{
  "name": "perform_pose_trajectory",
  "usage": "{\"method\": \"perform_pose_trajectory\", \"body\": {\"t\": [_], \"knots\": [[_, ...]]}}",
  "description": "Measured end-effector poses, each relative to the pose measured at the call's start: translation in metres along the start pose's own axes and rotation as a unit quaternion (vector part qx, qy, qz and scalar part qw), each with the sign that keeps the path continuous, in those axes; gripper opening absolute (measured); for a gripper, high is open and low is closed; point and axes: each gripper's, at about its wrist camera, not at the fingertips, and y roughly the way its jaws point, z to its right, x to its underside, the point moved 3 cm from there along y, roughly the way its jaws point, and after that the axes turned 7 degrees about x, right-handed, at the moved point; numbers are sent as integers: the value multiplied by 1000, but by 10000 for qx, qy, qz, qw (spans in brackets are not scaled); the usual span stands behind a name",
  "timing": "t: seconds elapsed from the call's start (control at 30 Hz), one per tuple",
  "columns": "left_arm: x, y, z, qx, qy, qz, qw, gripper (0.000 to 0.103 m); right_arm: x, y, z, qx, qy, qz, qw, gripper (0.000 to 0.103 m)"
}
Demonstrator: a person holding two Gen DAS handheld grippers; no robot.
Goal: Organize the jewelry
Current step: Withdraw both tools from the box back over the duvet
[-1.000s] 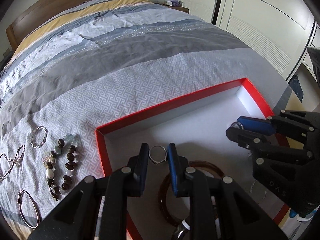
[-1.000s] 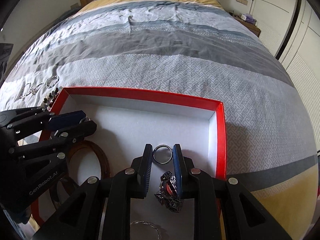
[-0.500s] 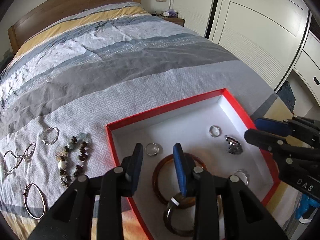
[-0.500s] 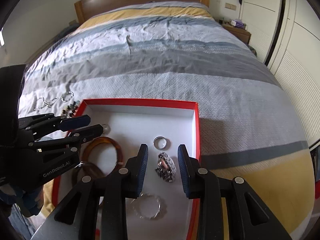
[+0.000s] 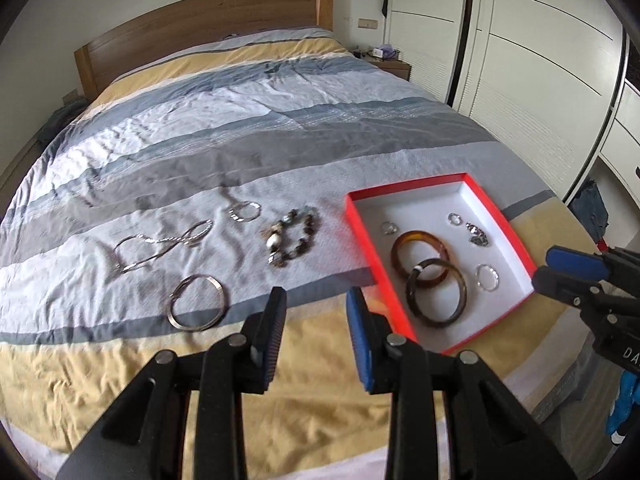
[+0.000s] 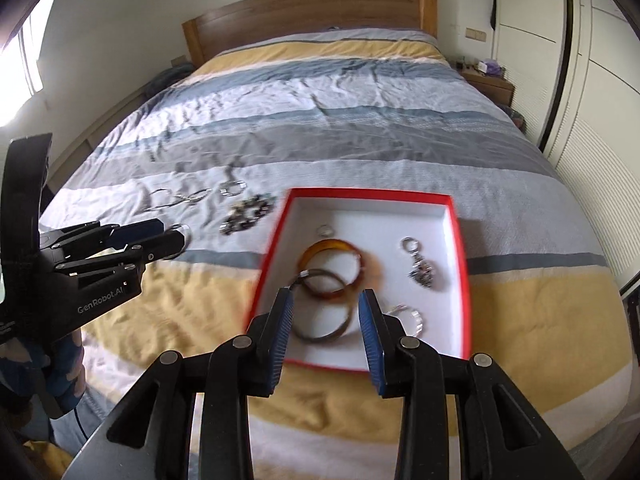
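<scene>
**Hovering Grippers Above a Half-Filled Red Box**

Lying on the striped bedspread [image 5: 224,128], the red box [image 5: 362,236] with its white floor served as the landmark for everything else. Inside it, an amber bangle [image 5: 420,254] overlapped a darker brown bangle [image 5: 436,294], the amber one nearer the box's far wall. A small ring [image 5: 388,227] sat near the far left corner of the box, a second ring [image 5: 455,219] lay toward its far right side, and a dark metal charm [image 5: 477,235] rested just beside that second ring. A clear ring-shaped piece [image 5: 487,277] lay close to the box's right wall, near the brown bangle.

Outside the box, to its left on the bedspread, a beaded bracelet [image 5: 291,237] lay nearest. Farther left were a thin silver bracelet [image 5: 244,211], a silver chain [image 5: 160,246], and, closer to the camera, a metal bangle [image 5: 196,308].

The left gripper [image 5: 316,332] hung over the bedspread just left of the box's near corner, its jaws parted and nothing between the pads. The right gripper [image 6: 326,334] hung over the box's near edge; its jaws were opening and empty, the brown bangle [image 6: 324,308] showing on the box floor below the gap. From the right wrist view the box [image 6: 464,280] and its contents were blurred. Each gripper appeared at the edge of the other's view, well apart, one on either side of the box.
</scene>
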Motion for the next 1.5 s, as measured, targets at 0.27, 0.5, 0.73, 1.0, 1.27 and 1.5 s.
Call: {"method": "perform_pose_trajectory", "body": {"t": [0.27, 0.5, 0.73, 1.0, 1.27, 1.5], "knots": [[48, -78, -52, -597, -482, 218, 9968, 29, 21, -51, -56, -269, -114, 230, 9993, 35], [84, -135, -66, -860, -669, 438, 9931, 30, 41, -88, -100, -412, -302, 445, 9977, 38], [109, -177, -69, -933, -702, 652, 9910, 30, 47, -121, -130, -432, -455, 726, 9954, 40], [117, -188, -77, -933, -786, 755, 9897, 30, 47, -136, -149, -469, -607, 871, 9932, 41], [110, -172, -91, -911, -855, 603, 9903, 30, 37, -110, -153, -426, -597, 680, 9950, 41], [90, -129, -111, -842, -965, 350, 9911, 30, 21, -72, -154, -418, -572, 546, 9960, 44]]}}
